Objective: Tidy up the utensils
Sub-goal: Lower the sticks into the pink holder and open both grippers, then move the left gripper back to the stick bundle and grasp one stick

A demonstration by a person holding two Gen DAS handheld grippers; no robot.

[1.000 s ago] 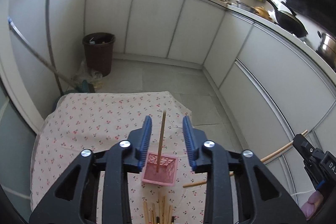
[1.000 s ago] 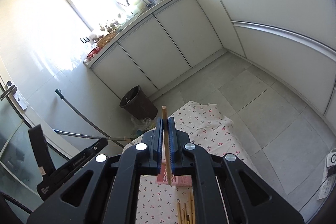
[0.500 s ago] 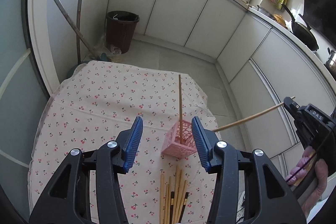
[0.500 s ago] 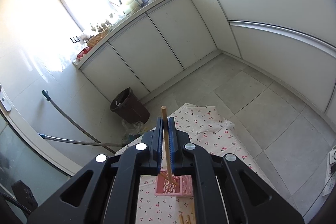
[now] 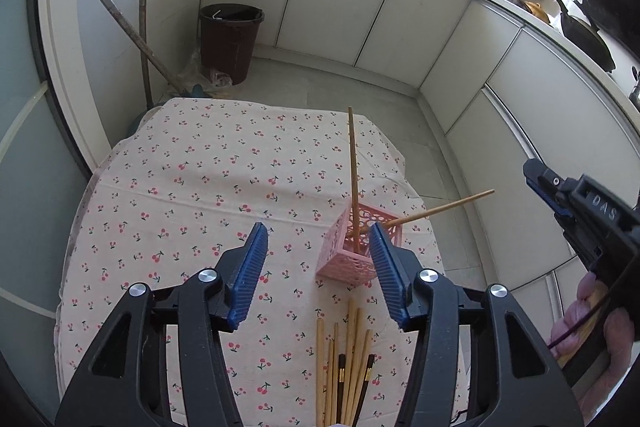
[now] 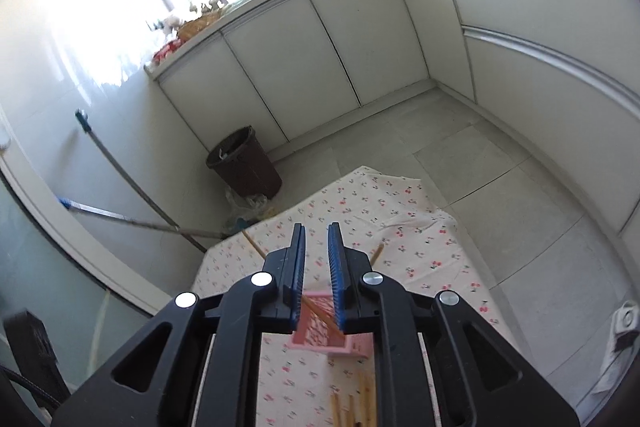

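Chopsticks stand in the pink basket: 2 of them, 1 upright chopstick and 1 leaning chopstick that tilts toward the right tool. The basket sits on the desk, which is covered with a cherry-print cloth. Just in front of the basket, nearer the cameras, a bundle of loose chopsticks lies flat on the cloth, some pale wood, some dark.

The left tool hovers over the desk with its blue pads released and wide apart; its jaws have just been opening, and nothing is between them, though its right pad overlaps the basket's edge in the left wrist view.

In the right wrist view, the right tool has its pads parted by a narrow gap, having just been opening, with nothing clamped; the basket shows below the gap. A hand grips its handle.

A brown bin stands on the floor by the cabinets.
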